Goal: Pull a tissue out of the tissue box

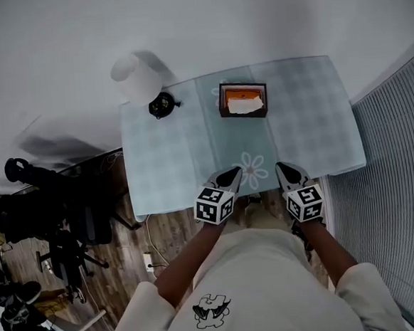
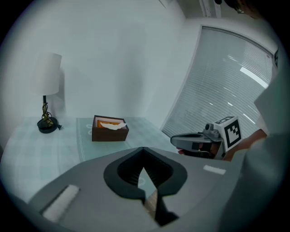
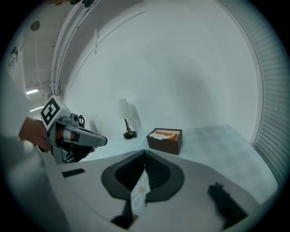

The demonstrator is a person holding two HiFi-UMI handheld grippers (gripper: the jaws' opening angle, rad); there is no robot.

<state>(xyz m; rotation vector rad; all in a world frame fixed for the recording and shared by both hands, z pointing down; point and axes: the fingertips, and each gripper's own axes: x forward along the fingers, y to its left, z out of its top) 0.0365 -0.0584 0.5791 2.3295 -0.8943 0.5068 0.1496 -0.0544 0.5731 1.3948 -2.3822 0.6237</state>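
A dark brown tissue box [image 1: 242, 100] with an orange inside stands at the far middle of the pale checked table [image 1: 310, 117]. A white tissue [image 1: 245, 106] sticks up out of its top. Both grippers hover over the table's near edge, well short of the box. My left gripper [image 1: 232, 173] has its jaw tips together with nothing between them. My right gripper [image 1: 284, 168] is likewise shut and empty. The box [image 2: 109, 128] lies ahead of the left gripper [image 2: 143, 148], and in the right gripper view the box [image 3: 165, 139] lies just beyond the right gripper [image 3: 145, 152].
A table lamp with a white shade [image 1: 137, 77] and a black base [image 1: 162, 105] stands at the table's far left corner. Slatted blinds [image 1: 401, 181] run along the right side. Black office chairs [image 1: 55, 230] stand on the wooden floor to the left.
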